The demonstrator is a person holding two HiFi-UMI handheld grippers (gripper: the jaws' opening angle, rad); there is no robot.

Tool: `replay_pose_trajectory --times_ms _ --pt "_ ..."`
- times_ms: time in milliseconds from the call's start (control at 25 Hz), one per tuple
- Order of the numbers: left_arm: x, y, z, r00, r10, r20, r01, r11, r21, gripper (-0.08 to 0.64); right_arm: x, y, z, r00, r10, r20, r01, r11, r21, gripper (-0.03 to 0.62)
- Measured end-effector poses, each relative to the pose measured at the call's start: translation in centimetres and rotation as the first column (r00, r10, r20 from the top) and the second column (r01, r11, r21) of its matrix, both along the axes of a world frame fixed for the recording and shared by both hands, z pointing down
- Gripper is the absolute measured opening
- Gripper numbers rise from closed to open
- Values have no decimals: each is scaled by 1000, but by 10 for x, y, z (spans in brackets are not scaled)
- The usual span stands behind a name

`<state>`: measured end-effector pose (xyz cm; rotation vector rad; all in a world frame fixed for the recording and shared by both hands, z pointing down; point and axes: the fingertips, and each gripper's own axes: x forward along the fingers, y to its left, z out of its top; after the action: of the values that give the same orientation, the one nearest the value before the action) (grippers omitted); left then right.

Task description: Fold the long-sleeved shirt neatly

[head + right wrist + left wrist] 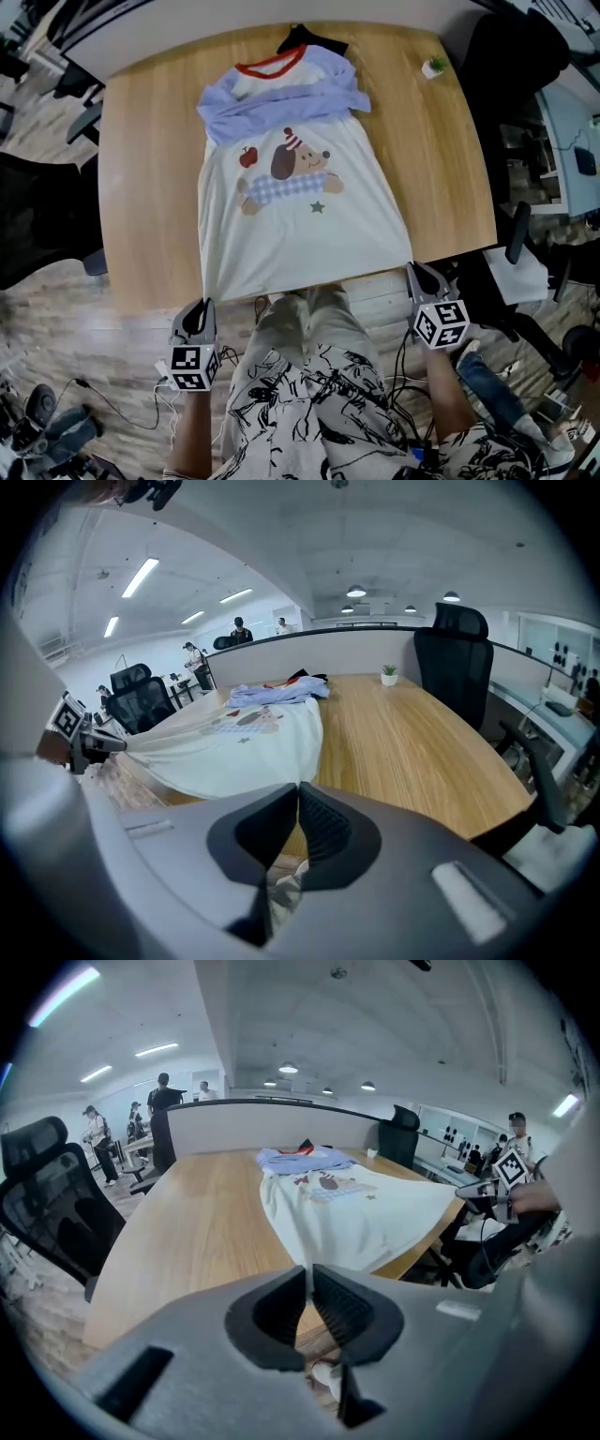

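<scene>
A white long-sleeved shirt (pixel 300 206) with a dog print, red collar and lilac sleeves folded across its chest lies on the wooden table (pixel 141 187). Its hem hangs off the near edge, stretched between both grippers. My left gripper (pixel 203 305) is shut on the hem's left corner (pixel 306 1262). My right gripper (pixel 413 269) is shut on the hem's right corner (pixel 298 782). Both corners are lifted slightly above the table edge. In the left gripper view the shirt (pixel 347 1204) runs away toward the collar; the right gripper view shows the shirt (pixel 244 742) from the other side.
A small potted plant (pixel 433 67) stands at the table's far right corner. A black item (pixel 312 39) lies beyond the collar. Black office chairs (pixel 511 66) flank the table, and cables (pixel 122 408) trail on the floor near the person's legs (pixel 309 375).
</scene>
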<state>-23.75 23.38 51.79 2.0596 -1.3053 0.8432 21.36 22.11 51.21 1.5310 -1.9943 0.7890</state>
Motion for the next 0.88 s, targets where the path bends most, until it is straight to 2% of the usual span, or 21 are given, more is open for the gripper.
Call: replay_pose_trajectory --times_ms 240,600,880 --pt "6 3 -39 998 -13 -59 10 999 -54 29 3 0 -38 1000 11 21 -10 999 -51 17" --pt "-1 21 -50 996 -45 -74 35 992 -125 29 5 21 -45 997 68 33 -63 990 -128 18" --pt "0 16 -61 996 -34 -83 27 995 -94 28 2 20 -53 996 78 38 -73 991 -112 18"
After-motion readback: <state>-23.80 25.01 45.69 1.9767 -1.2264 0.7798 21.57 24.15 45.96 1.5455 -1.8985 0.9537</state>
